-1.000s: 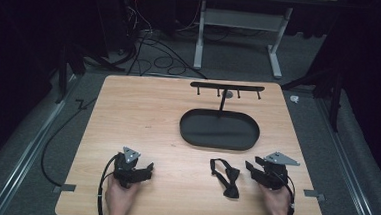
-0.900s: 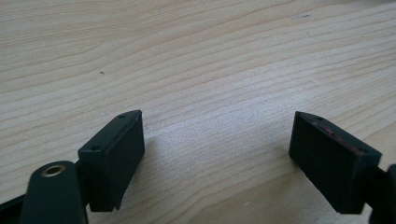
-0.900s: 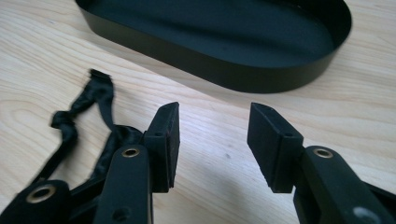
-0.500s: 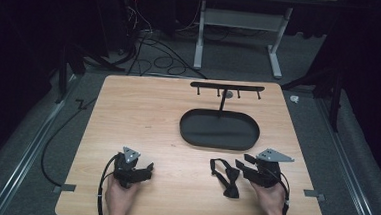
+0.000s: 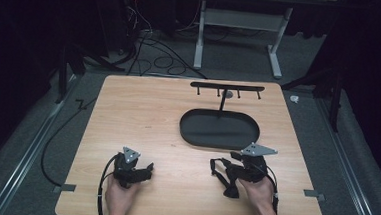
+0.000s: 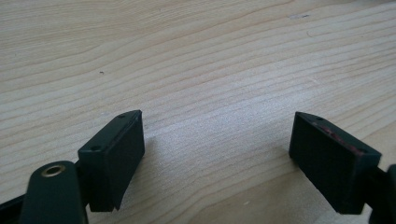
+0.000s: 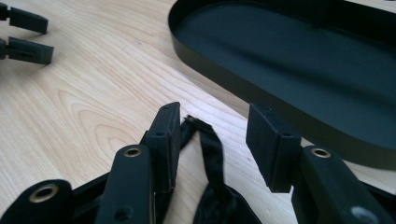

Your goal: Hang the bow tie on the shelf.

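The left gripper (image 5: 147,171) rested on the table (image 5: 143,114) near its front edge, jaws apart with bare wood between them, well away from the work. The strap (image 5: 220,173), a black fabric piece with a loop and a knotted part, lay on the table front right of centre, just in front of the tray (image 5: 219,130). Its long axis ran roughly from the tray side toward the front edge. The right gripper (image 5: 227,169) was by far the nearer tool: it pointed left at the strap, jaws apart, and in the right gripper view the strap (image 7: 212,154) ran up between the two pads without either pad visibly pressing on it, though the left pad stood just beside the loop. The coming grasp therefore likely depended on closing across the strap's narrow width. Behind the tray stood a hook rail (image 5: 227,86) on a post. No brand, label or legible writing appeared on any item.
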### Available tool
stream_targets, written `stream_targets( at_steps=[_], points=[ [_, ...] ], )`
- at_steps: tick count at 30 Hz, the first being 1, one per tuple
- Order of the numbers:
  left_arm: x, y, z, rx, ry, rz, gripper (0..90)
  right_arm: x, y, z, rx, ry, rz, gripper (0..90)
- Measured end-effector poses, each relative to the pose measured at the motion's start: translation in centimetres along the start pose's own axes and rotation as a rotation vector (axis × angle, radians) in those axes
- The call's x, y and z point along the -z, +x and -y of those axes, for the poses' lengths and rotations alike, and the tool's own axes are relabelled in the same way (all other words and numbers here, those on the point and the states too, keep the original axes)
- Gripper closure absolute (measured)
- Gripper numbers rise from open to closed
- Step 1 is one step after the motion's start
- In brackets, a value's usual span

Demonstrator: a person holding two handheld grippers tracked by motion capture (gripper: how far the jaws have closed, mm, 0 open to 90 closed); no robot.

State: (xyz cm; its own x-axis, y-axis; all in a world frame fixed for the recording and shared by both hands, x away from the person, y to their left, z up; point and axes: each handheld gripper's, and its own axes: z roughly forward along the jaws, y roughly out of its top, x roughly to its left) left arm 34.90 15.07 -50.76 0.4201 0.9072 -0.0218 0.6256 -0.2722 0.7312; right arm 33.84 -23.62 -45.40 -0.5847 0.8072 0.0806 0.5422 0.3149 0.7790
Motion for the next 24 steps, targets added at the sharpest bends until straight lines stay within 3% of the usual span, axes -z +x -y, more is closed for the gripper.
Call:
stream_targets(
  at_steps=[13, 24],
  points=[
    [0.0, 0.0, 0.0, -0.001, 0.0, 0.001, 18.7, -2.8, 0.3, -0.7, 0.013, 0.083, -0.016, 56.9],
    [0.0, 0.0, 0.0, -0.001, 0.0, 0.001, 18.6, -4.0, -0.2, 0.0, 0.007, 0.14, -0.032, 70.2]
  ],
)
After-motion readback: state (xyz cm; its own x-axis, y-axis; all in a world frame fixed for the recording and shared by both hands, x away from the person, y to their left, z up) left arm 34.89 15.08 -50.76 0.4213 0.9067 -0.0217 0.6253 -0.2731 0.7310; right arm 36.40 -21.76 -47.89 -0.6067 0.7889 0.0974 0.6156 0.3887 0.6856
